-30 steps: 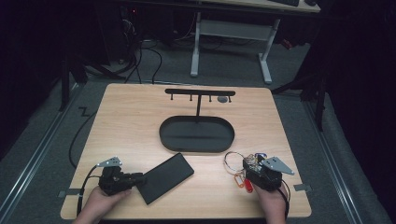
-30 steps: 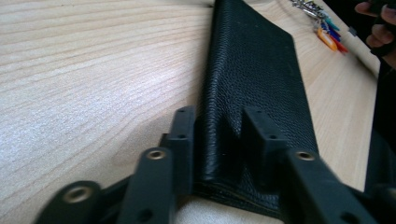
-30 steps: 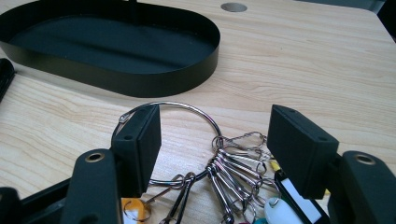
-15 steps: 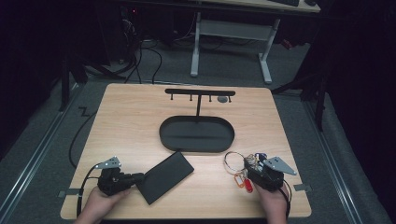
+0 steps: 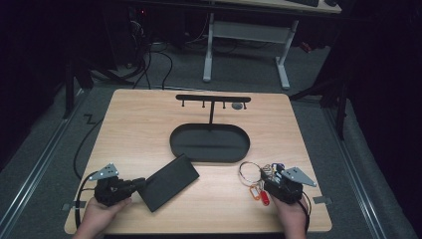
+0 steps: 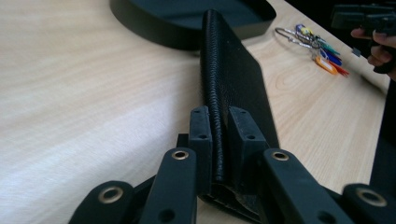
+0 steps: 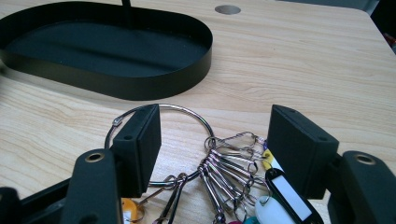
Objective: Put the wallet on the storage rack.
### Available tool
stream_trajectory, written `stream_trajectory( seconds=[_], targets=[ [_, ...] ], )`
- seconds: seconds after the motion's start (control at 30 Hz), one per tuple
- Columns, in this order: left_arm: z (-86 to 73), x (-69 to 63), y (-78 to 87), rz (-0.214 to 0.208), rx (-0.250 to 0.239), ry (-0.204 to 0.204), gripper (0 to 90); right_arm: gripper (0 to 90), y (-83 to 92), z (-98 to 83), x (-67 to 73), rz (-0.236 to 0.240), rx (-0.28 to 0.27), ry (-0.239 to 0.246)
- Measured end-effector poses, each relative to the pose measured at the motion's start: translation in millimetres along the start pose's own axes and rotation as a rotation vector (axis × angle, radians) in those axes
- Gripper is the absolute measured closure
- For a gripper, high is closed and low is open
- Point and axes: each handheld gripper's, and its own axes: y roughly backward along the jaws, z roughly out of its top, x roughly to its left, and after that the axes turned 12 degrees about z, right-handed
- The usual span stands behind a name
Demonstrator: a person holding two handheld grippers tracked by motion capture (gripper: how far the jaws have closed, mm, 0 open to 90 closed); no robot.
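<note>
The wooden surface (image 5: 149,129) carries, toward its far middle, a black oval tray (image 5: 209,144) with a low wall — its floor looks bare, though the dark interior makes that hard to confirm. A thin post rises from the tray's far edge to a black hook bar (image 5: 213,98).

Just in front of the tray's left end lies a black leather wallet (image 5: 168,181). The left tongs (image 5: 140,183) are clenched on its near corner, having just been closing; in the left gripper view the grained edge (image 6: 215,84) sits pinched between the two pads, the wallet tilted up on that side.

To the right, near the front edge, a bunch of keys (image 5: 254,179) on a large wire ring lies on the wood — coloured tags among them. The right tongs (image 5: 266,180) stand released, jaws spread on either side of the ring (image 7: 187,140) without pressing it.
</note>
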Motion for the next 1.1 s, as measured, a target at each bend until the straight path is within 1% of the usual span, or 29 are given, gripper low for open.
stream_trajectory(
  seconds=[0.03, 0.07, 0.13, 0.17, 0.2, 0.23, 0.3, 0.33, 0.47, 0.5, 0.53, 0.57, 0.6, 0.63, 0.67, 0.7, 0.73, 0.9, 0.93, 0.97, 1.0, 1.07, 1.1],
  targets=[
    [1.8, -0.5, 4.1, 0.012, -0.017, -0.009, 81.2, 35.4, -0.3, -0.1, 0.0, 0.001, 0.002, 0.0],
    [1.8, -0.5, 4.1, 0.012, -0.017, -0.009, 81.2, 35.4, -0.5, -0.2, 0.0, 0.0, 0.001, -0.001],
    [4.2, -2.3, 9.2, 0.028, -0.041, -0.025, 81.3, 35.4, -0.7, -0.4, 0.1, 0.0, 0.003, -0.002],
    [6.4, -5.3, 12.6, 0.044, -0.059, -0.042, 81.3, 35.3, -1.1, -0.5, 0.3, 0.002, 0.004, -0.004],
    [6.4, -5.3, 12.6, 0.044, -0.059, -0.042, 81.3, 35.3, -1.1, -0.5, 0.3, 0.002, 0.004, -0.004],
    [7.8, -7.0, 14.4, 0.049, -0.064, -0.055, 81.3, 35.4, -1.3, -0.5, 0.2, 0.002, 0.005, -0.002],
    [9.4, -9.2, 17.9, 0.06, -0.086, -0.06, 81.3, 35.4, -1.5, -0.4, 0.4, 0.003, 0.004, -0.001],
    [10.1, -10.9, 19.5, 0.067, -0.096, -0.07, 81.4, 35.4, -1.6, -0.4, 0.6, 0.002, 0.005, -0.003],
    [12.0, -16.8, 24.1, 0.072, -0.128, -0.1, 81.4, 35.4, -2.0, -0.5, 0.9, 0.004, 0.009, -0.005],
    [12.2, -20.2, 25.1, 0.072, -0.14, -0.119, 81.5, 35.4, -2.2, -0.5, 1.1, 0.005, 0.011, -0.001],
    [12.2, -20.2, 25.1, 0.072, -0.14, -0.119, 81.5, 35.4, -2.2, -0.5, 1.1, 0.005, 0.011, -0.001],
    [12.1, -23.0, 25.1, 0.068, -0.144, -0.134, 81.5, 35.4, -2.3, -0.5, 1.3, 0.005, 0.011, 0.002],
    [12.1, -23.0, 25.1, 0.068, -0.144, -0.134, 81.5, 35.4, -2.3, -0.5, 1.3, 0.005, 0.011, 0.002],
    [11.9, -26.9, 24.7, 0.059, -0.15, -0.151, 81.5, 35.4, -2.4, -0.4, 1.2, 0.006, 0.011, 0.002],
    [11.9, -26.9, 24.7, 0.059, -0.15, -0.151, 81.5, 35.4, -2.3, -0.3, 1.2, 0.005, 0.01, 0.003],
    [11.7, -31.0, 24.1, 0.046, -0.152, -0.168, 81.5, 35.4, -2.2, -0.3, 1.1, 0.006, 0.01, 0.003],
    [11.7, -31.0, 24.1, 0.046, -0.152, -0.168, 81.5, 35.4, -2.2, -0.3, 1.1, 0.006, 0.01, 0.003],
    [10.2, -44.8, 21.2, 0.014, -0.152, -0.205, 81.5, 35.4, -1.5, -0.4, 1.0, 0.003, 0.007, -0.004],
    [10.2, -44.8, 21.2, 0.014, -0.152, -0.205, 81.5, 35.4, -1.5, -0.4, 1.0, 0.003, 0.007, -0.004],
    [9.5, -49.1, 20.0, 0.01, -0.152, -0.224, 81.5, 35.4, -1.5, -0.3, 0.8, 0.003, 0.006, -0.001],
    [9.5, -49.1, 20.0, 0.01, -0.152, -0.224, 81.5, 35.4, -1.5, -0.3, 0.8, 0.003, 0.006, -0.001],
    [9.2, -52.7, 19.2, -0.001, -0.148, -0.237, 81.5, 35.4, -1.3, -0.2, 0.7, 0.003, 0.005, -0.001],
    [8.6, -56.6, 18.3, -0.013, -0.145, -0.248, 81.5, 35.4, -1.3, -0.3, 0.9, 0.003, 0.003, -0.002]
  ],
)
